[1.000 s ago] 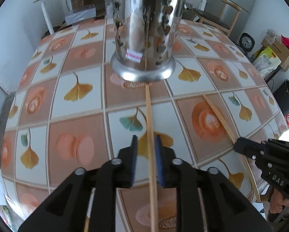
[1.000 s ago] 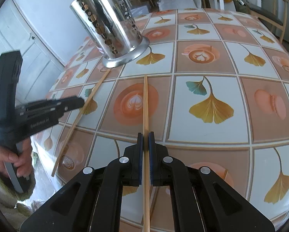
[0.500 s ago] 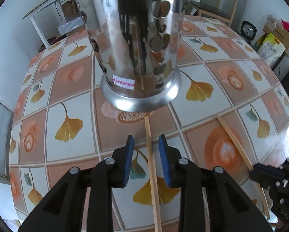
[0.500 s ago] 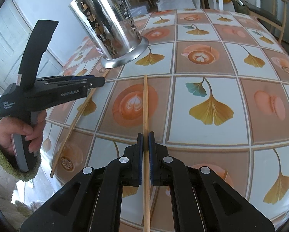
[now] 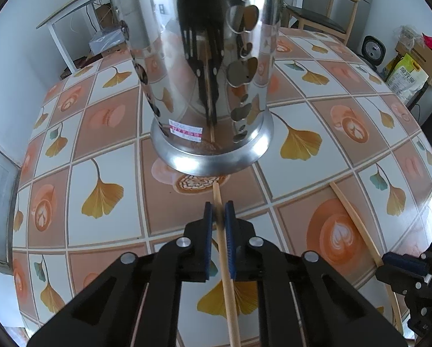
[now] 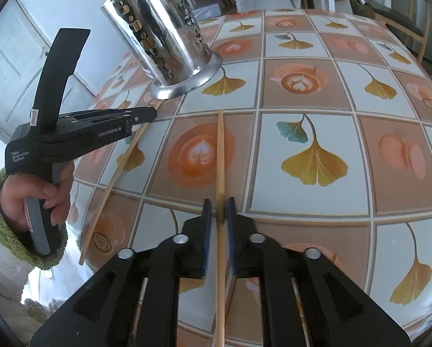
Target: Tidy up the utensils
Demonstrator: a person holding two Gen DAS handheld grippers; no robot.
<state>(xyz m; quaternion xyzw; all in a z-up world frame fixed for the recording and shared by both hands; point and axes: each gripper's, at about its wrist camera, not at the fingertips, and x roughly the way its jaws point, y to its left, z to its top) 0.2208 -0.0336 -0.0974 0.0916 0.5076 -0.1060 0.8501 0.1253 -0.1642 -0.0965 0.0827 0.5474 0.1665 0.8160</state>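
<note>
1. Chopsticks lie on a table (image 6: 314, 92) covered in a ginkgo-leaf and latte-art tile pattern; two are loose on it, and more stand in the holder.
2. In the left wrist view, a perforated steel utensil holder (image 5: 207, 86) stands at 12 o'clock, just past the tip of the left chopstick (image 5: 226, 263); it blocks the way straight ahead.
3. That chopstick's long axis runs from 6 to 12 o'clock, its far end just short of the holder's base.
4. The left gripper (image 5: 218, 217) is closing its jaws around this chopstick, the blue pads against or nearly against its sides.
5. In the right wrist view, the right chopstick (image 6: 220, 173) also runs from 6 to 12 o'clock, well clear of the holder, which sits at 11 o'clock.
6. The right gripper (image 6: 218, 211) is opening its jaws, the chopstick between them with small gaps at both sides.
7. A hand (image 6: 39, 199) in a green fleece cuff holds the left gripper at 9 o'clock.
8. Chairs and boxes stand beyond the table.
</note>
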